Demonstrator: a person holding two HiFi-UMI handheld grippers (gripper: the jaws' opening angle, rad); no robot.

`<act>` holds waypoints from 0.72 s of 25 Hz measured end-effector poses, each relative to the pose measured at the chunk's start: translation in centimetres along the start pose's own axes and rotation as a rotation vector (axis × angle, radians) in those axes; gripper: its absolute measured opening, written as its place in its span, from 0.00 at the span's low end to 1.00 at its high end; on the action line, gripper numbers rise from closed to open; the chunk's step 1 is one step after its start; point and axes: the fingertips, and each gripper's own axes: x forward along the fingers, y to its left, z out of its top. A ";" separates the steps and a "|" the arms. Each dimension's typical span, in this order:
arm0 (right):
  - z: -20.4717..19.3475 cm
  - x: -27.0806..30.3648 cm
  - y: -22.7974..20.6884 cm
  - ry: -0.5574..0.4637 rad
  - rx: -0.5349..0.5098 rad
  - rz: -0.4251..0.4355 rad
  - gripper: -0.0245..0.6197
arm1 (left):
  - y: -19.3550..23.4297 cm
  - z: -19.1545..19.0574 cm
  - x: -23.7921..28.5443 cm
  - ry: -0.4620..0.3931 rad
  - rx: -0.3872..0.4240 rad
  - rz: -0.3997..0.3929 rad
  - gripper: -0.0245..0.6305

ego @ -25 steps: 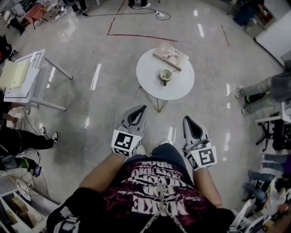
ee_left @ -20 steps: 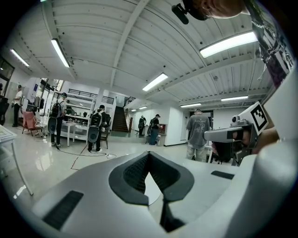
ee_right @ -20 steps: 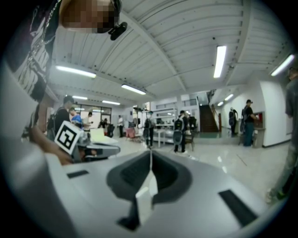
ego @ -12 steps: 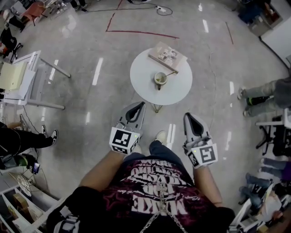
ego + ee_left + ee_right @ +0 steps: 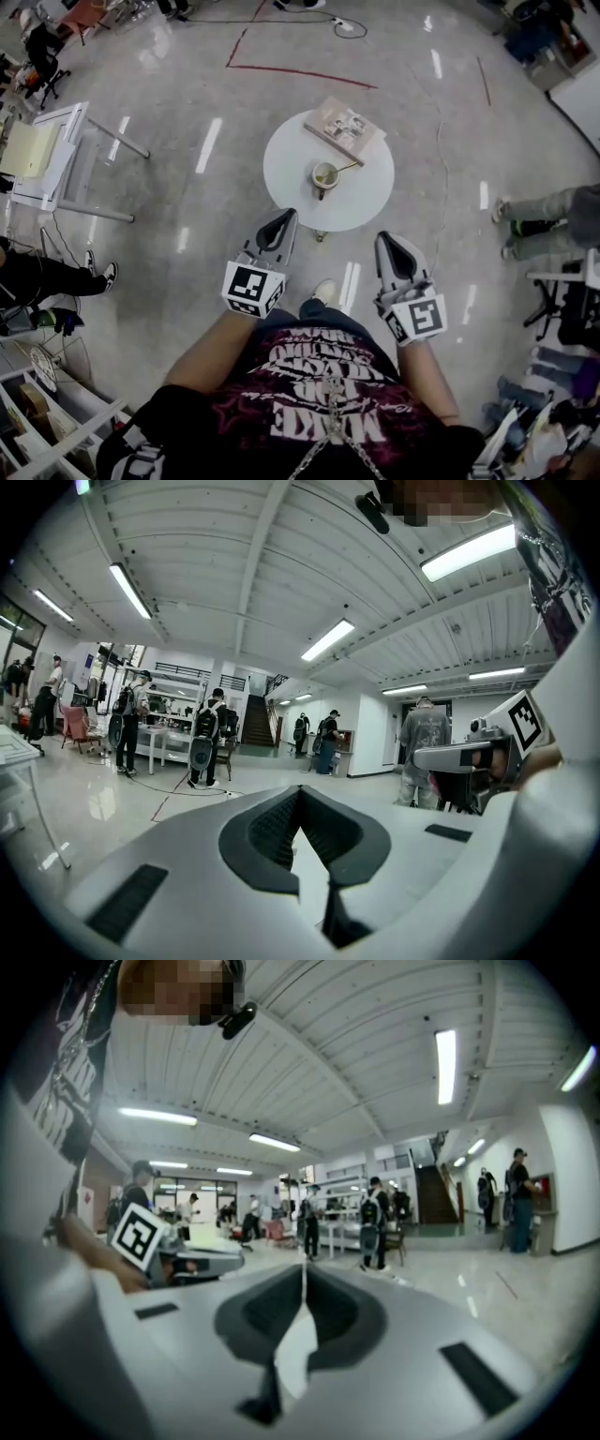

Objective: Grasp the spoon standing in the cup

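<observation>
One cup [image 5: 324, 175] stood near the middle of the round white table [image 5: 286, 183]. The single spoon [image 5: 346, 169] stood in it, its handle leaning out over the rim toward the table's right side. Beyond the cup, at the table's far edge, lay one flat book [image 5: 343, 127]. Nothing else sat on the table.

I held two tools, both on the near side of the table and neither touching cup or spoon. My left tool [image 5: 280, 218] pointed at the table's near left rim, its jaws pressed together with nothing between them. My right tool [image 5: 387, 241] hung off the table's near right side, apart from the rim, its jaws likewise closed and empty.

The table stood on thin legs on a glossy pale floor [image 5: 187, 216] streaked with reflected strip lights. Left of the table was a white desk [image 5: 58, 155], with a seated person's legs [image 5: 52, 278] nearer me. Beyond the table a red tape line [image 5: 300, 75] marked the floor. Right of the table another person's legs [image 5: 544, 211] stretched in. Both tool views showed a wide hall with a white ribbed ceiling, several people standing and a staircase.
</observation>
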 end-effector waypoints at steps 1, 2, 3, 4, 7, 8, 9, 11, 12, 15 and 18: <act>-0.1 0.1 -0.3 0.003 -0.002 0.008 0.09 | 0.0 -0.1 0.2 0.001 -0.003 0.008 0.07; -0.2 0.2 -0.6 0.004 -0.003 0.014 0.09 | 0.0 -0.1 0.5 0.001 -0.005 0.016 0.07; -0.2 0.3 -0.9 0.003 -0.002 0.020 0.09 | 0.0 -0.2 0.9 0.002 -0.008 0.023 0.07; -0.2 0.4 -1.2 0.001 0.000 0.027 0.09 | -0.1 -0.2 1.2 0.002 -0.010 0.029 0.07; -0.2 0.7 -2.1 -0.001 0.000 0.045 0.09 | -0.2 0.0 1.9 -0.002 -0.006 0.047 0.07; -0.2 0.7 -2.4 -0.001 -0.002 0.050 0.09 | -0.2 0.1 2.0 -0.005 -0.005 0.053 0.07; -0.2 0.6 -2.7 -0.001 -0.004 0.054 0.09 | -0.3 0.1 2.2 -0.008 -0.004 0.058 0.07; -0.2 0.4 -3.4 -0.004 -0.005 0.057 0.09 | -0.4 0.4 2.6 -0.016 0.001 0.068 0.07; -0.2 0.2 -3.8 -0.005 -0.003 0.055 0.09 | -0.4 0.7 2.8 -0.020 0.004 0.071 0.07; -0.2 -0.1 -5.2 -0.007 0.005 0.045 0.09 | -0.8 1.3 3.3 -0.028 0.016 0.073 0.07; 0.1 -0.1 -5.6 -0.009 0.009 0.049 0.09 | -1.0 1.6 3.4 -0.026 0.024 0.081 0.07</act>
